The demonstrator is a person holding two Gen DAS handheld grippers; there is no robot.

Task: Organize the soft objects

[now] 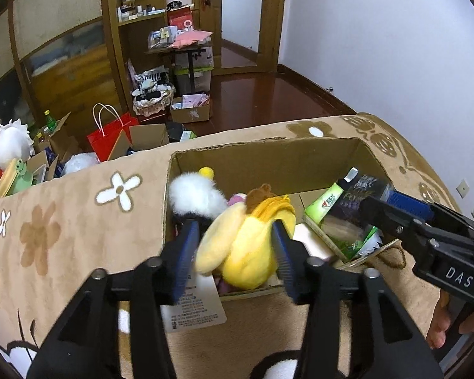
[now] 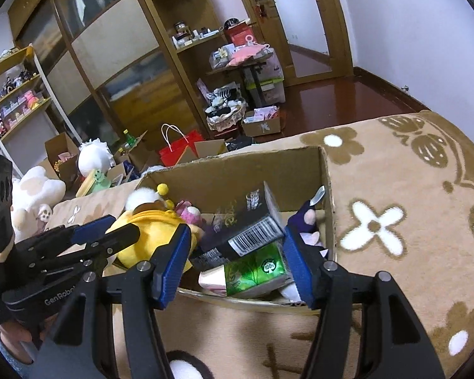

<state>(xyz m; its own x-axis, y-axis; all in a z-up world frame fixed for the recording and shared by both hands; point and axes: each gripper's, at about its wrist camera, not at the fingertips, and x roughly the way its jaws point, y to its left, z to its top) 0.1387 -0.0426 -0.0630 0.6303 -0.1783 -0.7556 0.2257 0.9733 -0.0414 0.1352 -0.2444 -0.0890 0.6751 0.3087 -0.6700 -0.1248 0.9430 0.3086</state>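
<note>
- Left tongs (image 1: 235, 252) sit over the near-left part of the cardboard box (image 1: 268, 154), which rests on the flower-patterned blanket (image 1: 63, 221).
- Yellow banana plush (image 1: 243, 252) lies between the left pads; they look parted and not squeezing it, so I read it as released into the box.
- Right tongs (image 2: 237, 259) hover spread apart over the right half of the box, framing a black carton (image 2: 246, 224) and a green tissue pack (image 2: 256, 271); nothing held.
- White fluffy plush (image 1: 192, 195) lies just behind the banana, at the far left of the box.
- My judgement: lift the left tongs straight up so the ridged pads do not snag the pile.
- Risk: right tongs could catch the hard carton when reaching for a soft item.
</note>
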